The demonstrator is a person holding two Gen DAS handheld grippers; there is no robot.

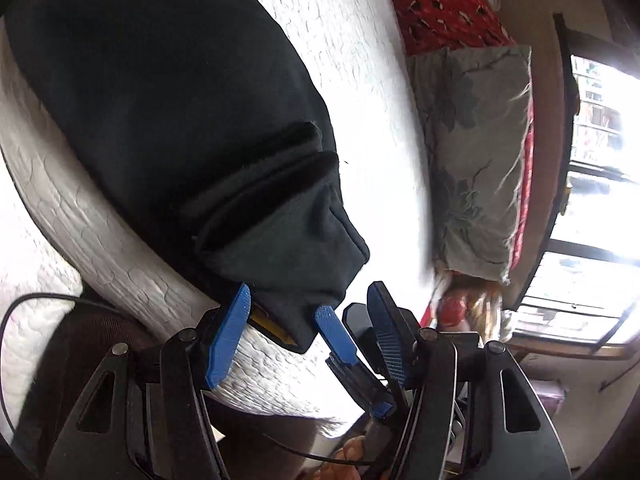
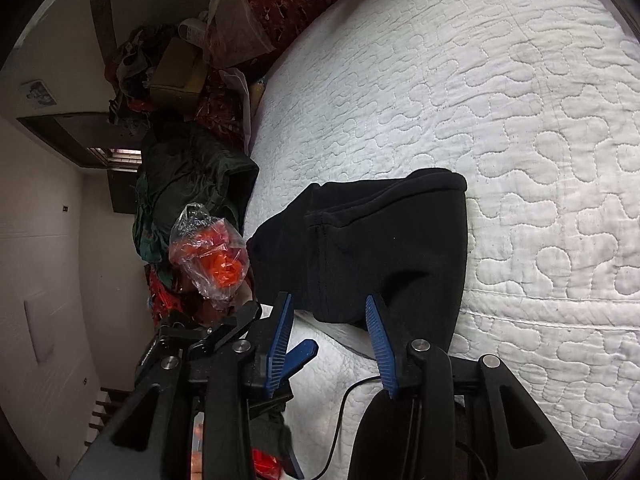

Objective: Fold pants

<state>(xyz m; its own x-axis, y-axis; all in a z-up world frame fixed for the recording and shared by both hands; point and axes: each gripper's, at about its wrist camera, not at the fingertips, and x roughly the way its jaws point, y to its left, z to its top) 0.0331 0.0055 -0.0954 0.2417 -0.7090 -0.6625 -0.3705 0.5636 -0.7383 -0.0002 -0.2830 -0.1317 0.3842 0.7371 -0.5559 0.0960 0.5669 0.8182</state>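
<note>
The dark pants (image 1: 180, 120) lie folded on the white quilted bed (image 1: 360, 60), their cuff end nearest me. My left gripper (image 1: 308, 288) is open, with a corner of the pants hanging loose between its blue fingers and no pad pressing on it. A blue pad (image 1: 335, 334) of the right gripper pokes in under that corner. In the right wrist view the pants (image 2: 380, 248) reach down to my right gripper (image 2: 329, 297), which is open with the cloth's edge between its tips and a gap beside it. A left gripper pad (image 2: 304, 350) shows at its left.
A grey floral pillow (image 1: 472, 160) and red patterned cloth (image 1: 440, 0) lie along the bed's far side by a window (image 1: 592, 160). Beside the bed are a plastic bag with orange contents (image 2: 212, 256), a dark green clothes heap (image 2: 188, 184) and a cardboard box (image 2: 176, 72).
</note>
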